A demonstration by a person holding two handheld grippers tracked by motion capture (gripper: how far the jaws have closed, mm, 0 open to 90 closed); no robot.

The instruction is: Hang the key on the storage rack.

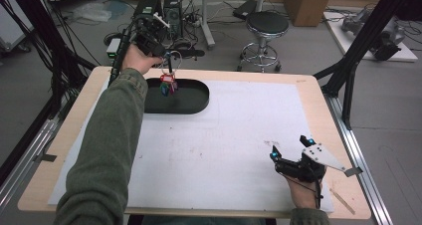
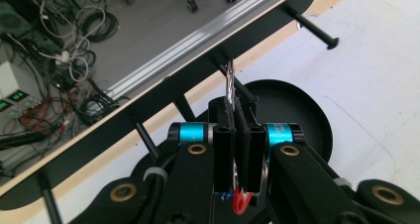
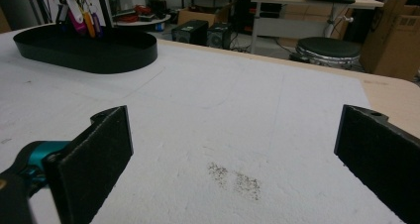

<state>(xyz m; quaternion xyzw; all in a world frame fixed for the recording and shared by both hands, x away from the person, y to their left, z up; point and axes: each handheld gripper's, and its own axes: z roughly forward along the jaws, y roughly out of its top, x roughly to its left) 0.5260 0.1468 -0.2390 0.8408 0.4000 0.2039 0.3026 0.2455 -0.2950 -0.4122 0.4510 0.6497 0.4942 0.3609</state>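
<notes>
Even, soft indoor light, faint shadows, slightly grainy pictures, no glare.

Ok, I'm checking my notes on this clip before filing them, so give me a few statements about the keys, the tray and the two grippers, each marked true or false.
1. The left gripper is shut on the key bunch. True.
2. The key bunch lies flat on the white mat. False: it hangs over the black oval tray.
3. The right gripper holds a key. False: its jaws stand open with nothing between them, low over the white mat.
4. The tray sits toward the table's far left. True.
</notes>
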